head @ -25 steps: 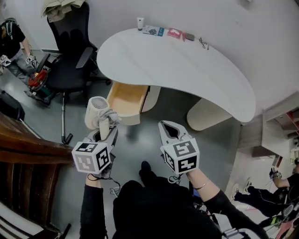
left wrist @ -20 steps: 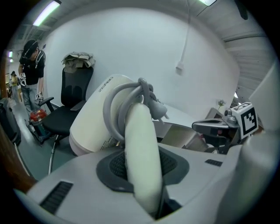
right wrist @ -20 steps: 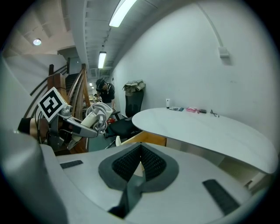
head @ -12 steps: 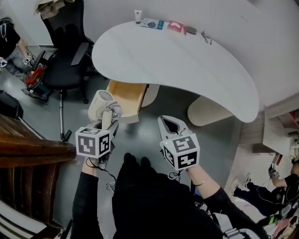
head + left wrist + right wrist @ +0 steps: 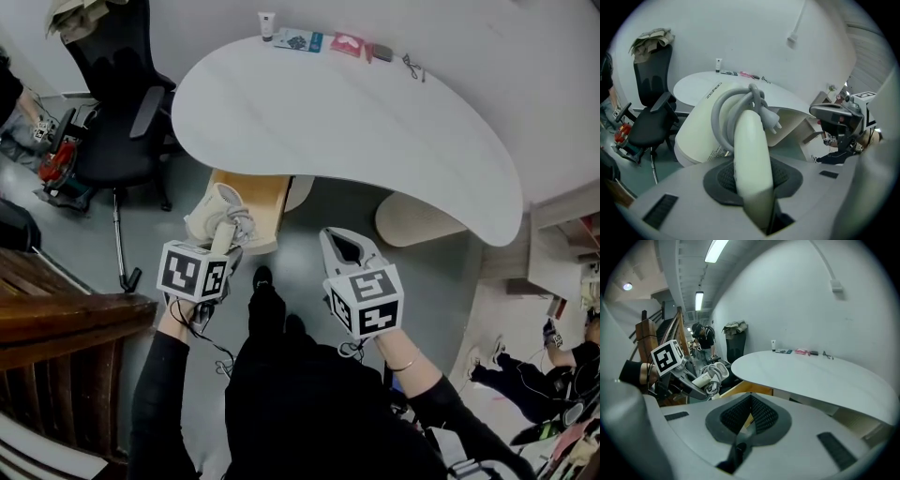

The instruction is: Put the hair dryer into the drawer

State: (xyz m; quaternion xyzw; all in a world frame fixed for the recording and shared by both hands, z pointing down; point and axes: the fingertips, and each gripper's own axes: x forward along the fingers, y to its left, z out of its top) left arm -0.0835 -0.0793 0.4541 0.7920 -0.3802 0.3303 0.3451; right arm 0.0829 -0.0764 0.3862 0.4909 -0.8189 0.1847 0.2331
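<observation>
So you're mid-carry: left tongs (image 5: pixel 225 251) pinch the dryer (image 5: pixel 214 212) by its handle, right by the open drawer (image 5: pixel 261 192). Right tongs (image 5: pixel 336 238) are pressed together, empty. Next up, probably lower it in and release.

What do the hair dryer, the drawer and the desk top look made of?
The hair dryer: cream plastic, smooth, faint sheen; grey rubbery-looking cord. The drawer: light wood or wood-look board, matt tan faces. The desk top: white, smooth, even; probably laminate or painted board.
</observation>
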